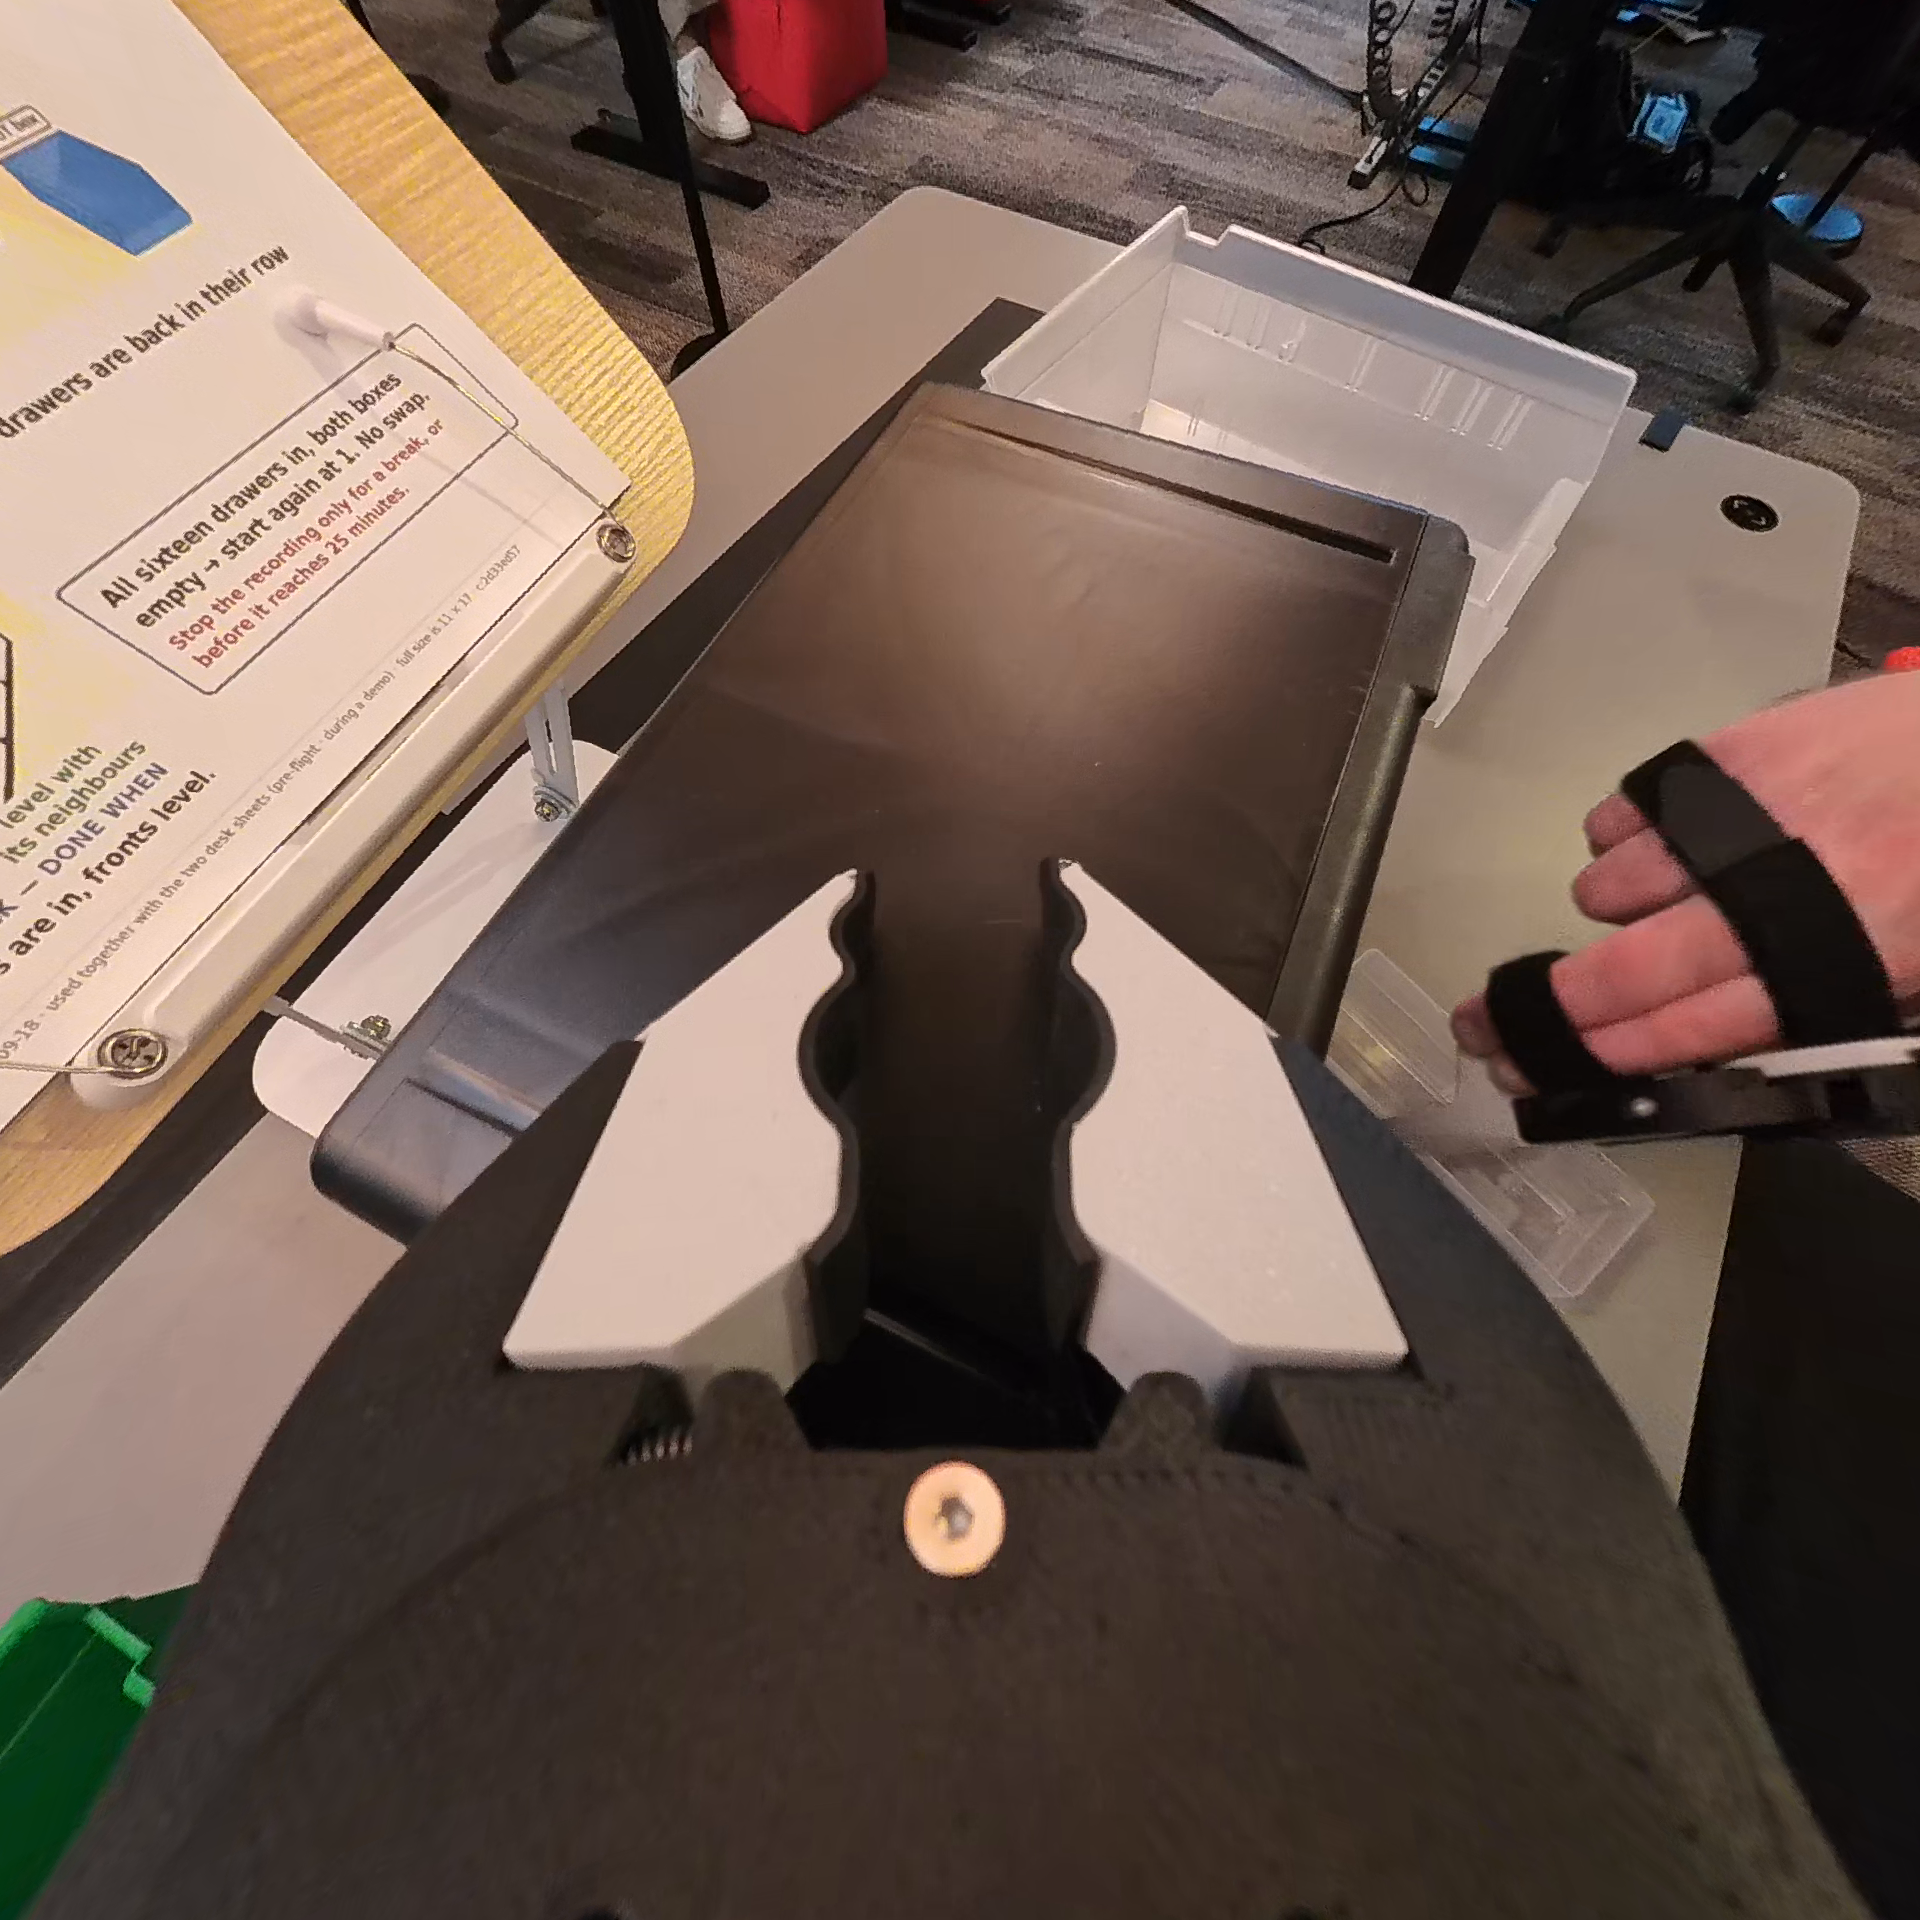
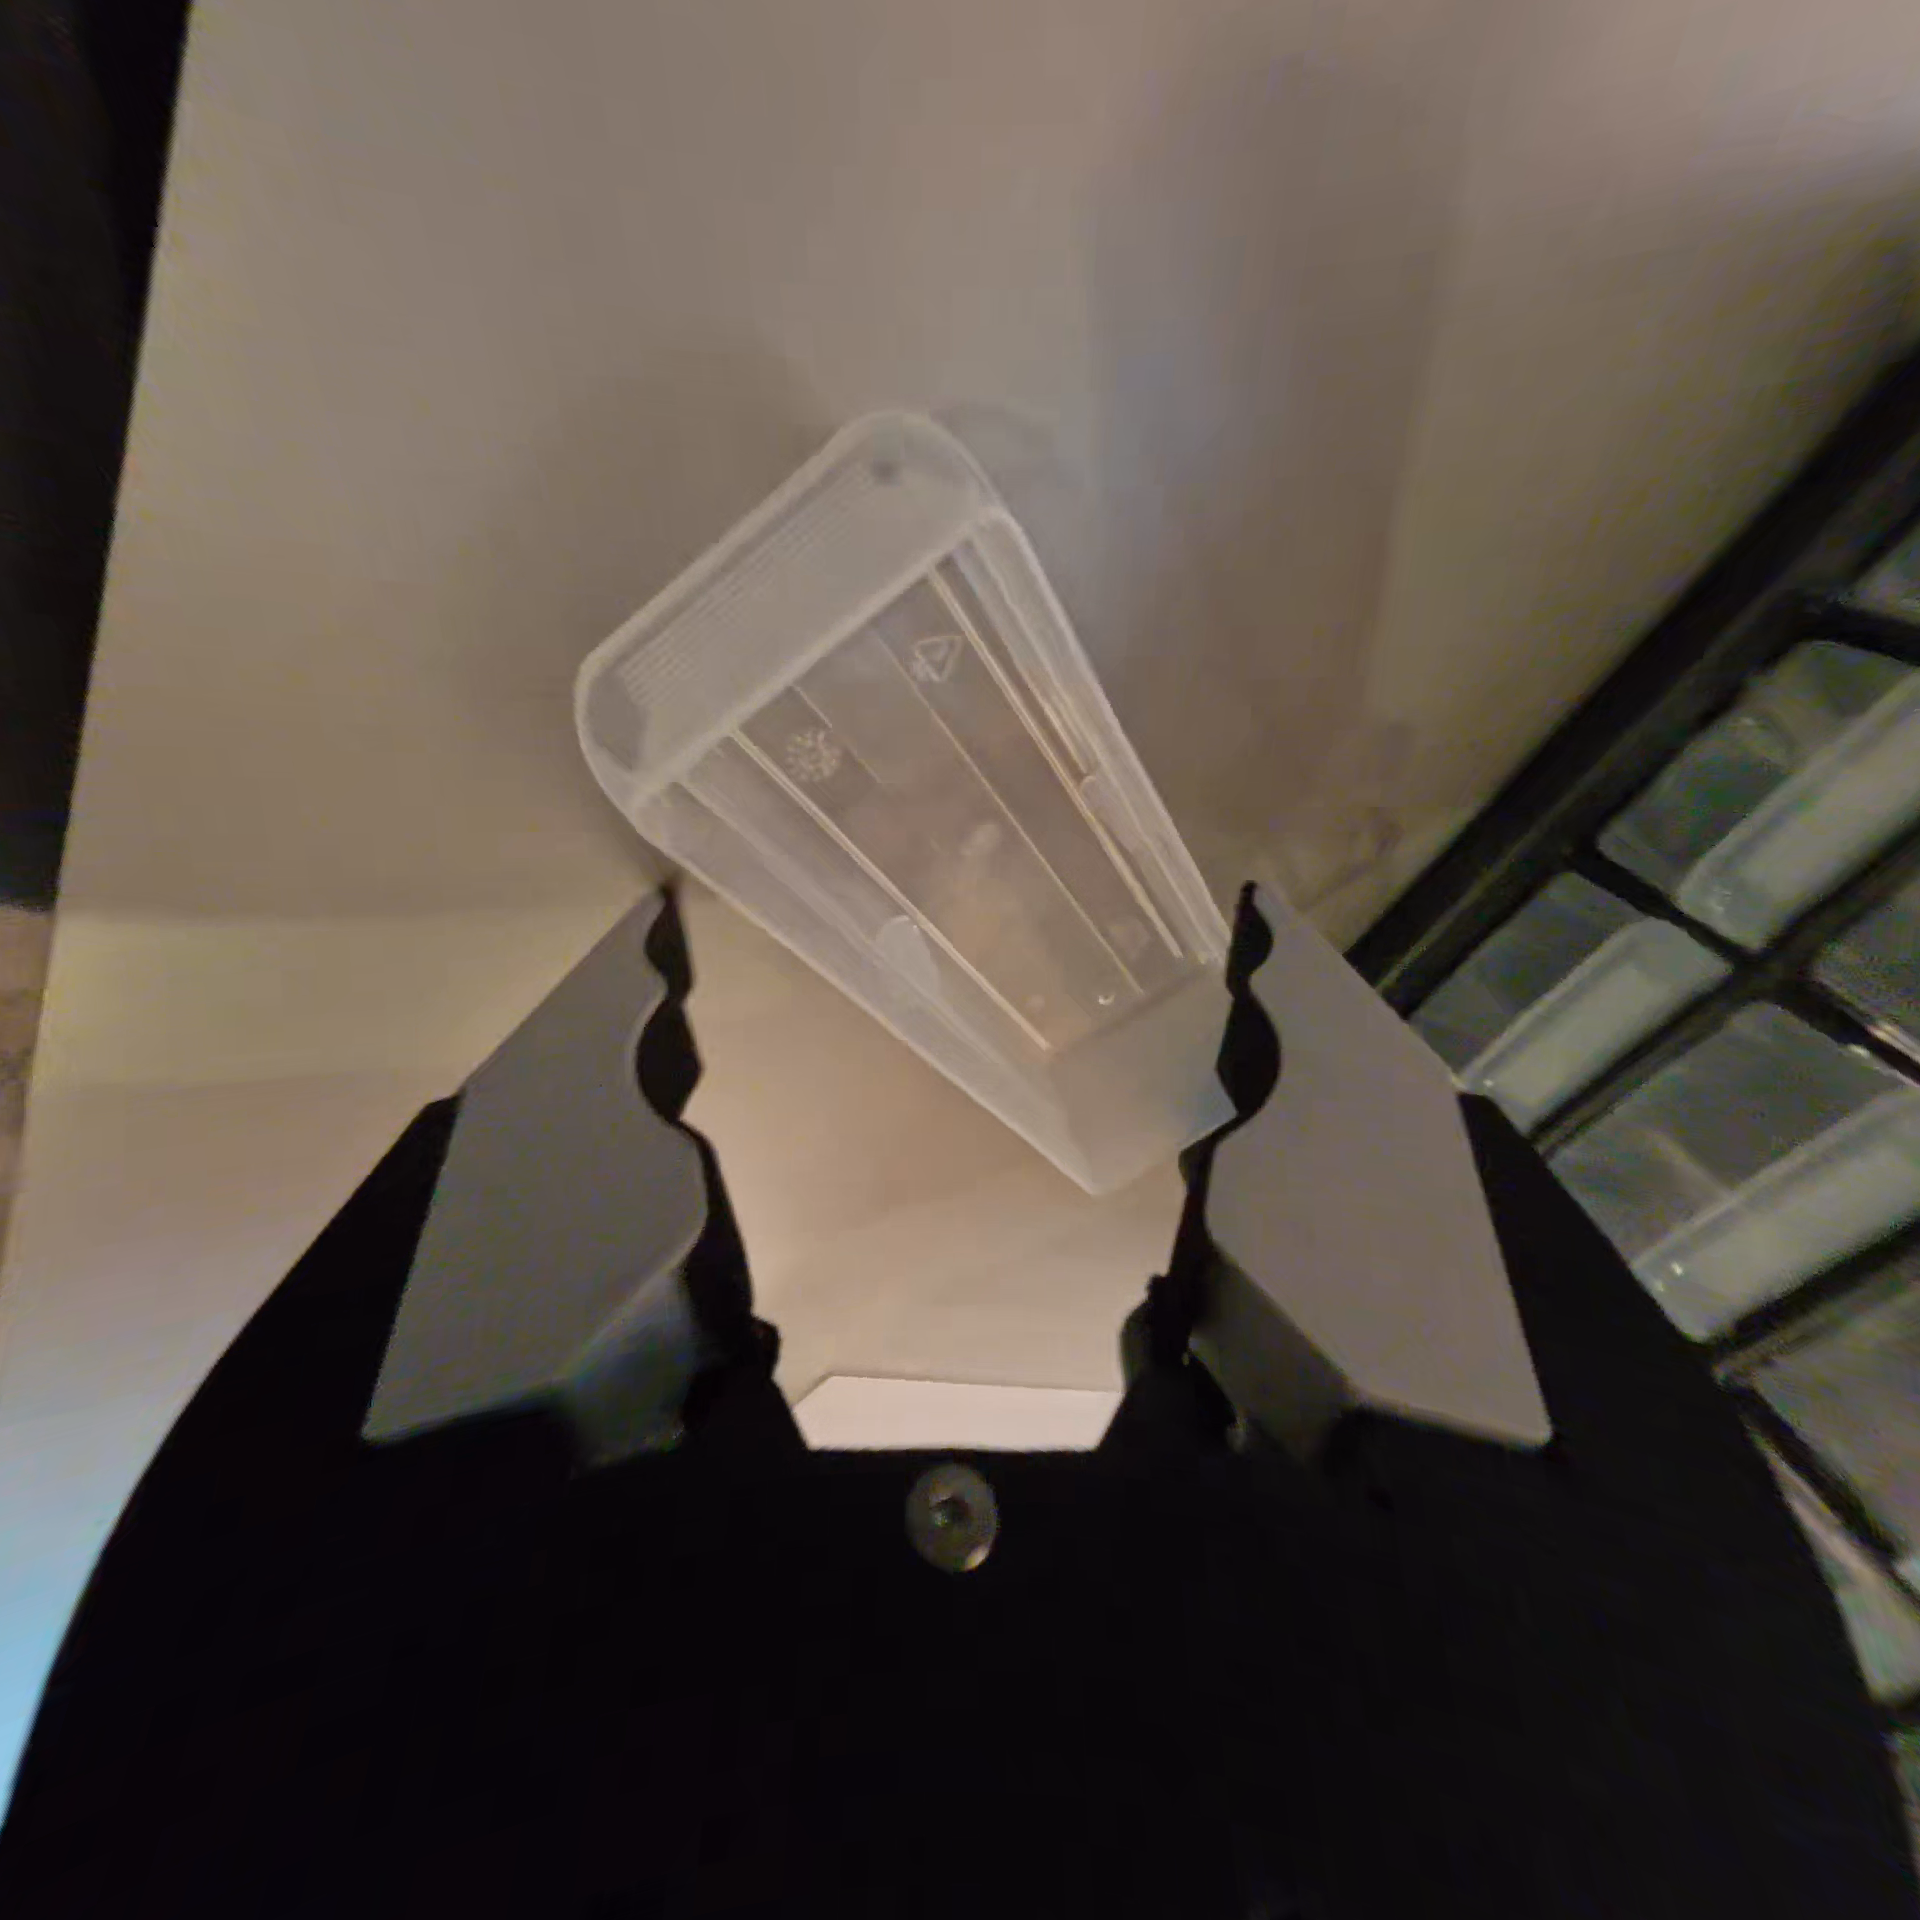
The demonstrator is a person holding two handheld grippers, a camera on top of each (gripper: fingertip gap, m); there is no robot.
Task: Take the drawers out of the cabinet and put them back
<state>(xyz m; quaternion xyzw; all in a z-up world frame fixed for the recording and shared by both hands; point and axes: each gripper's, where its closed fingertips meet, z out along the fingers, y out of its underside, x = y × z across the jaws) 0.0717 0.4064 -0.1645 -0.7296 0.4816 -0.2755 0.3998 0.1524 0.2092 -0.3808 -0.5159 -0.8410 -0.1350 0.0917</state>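
The black cabinet (image 1: 1039, 675) fills the middle of the left wrist view, seen from above its top. My left gripper (image 1: 956, 883) is open and empty over that top. One clear plastic drawer (image 2: 883, 790) lies out on the pale table (image 2: 416, 520), angled. Its near end sits between the fingers of my open right gripper (image 2: 956, 899), close against the right finger (image 2: 1351, 1143). The same drawer (image 1: 1538, 1195) shows in the left wrist view, to the right of the cabinet, under a person's strapped hand (image 1: 1714, 935). The cabinet front (image 2: 1714, 935) holds several clear drawers.
A white bin (image 1: 1351, 395) stands behind the cabinet. A green bin (image 1: 62, 1704) is at the lower left. A printed sheet on a tilted wooden board (image 1: 312, 468) stands left of the cabinet. Chairs and desk legs stand on the carpet beyond the table.
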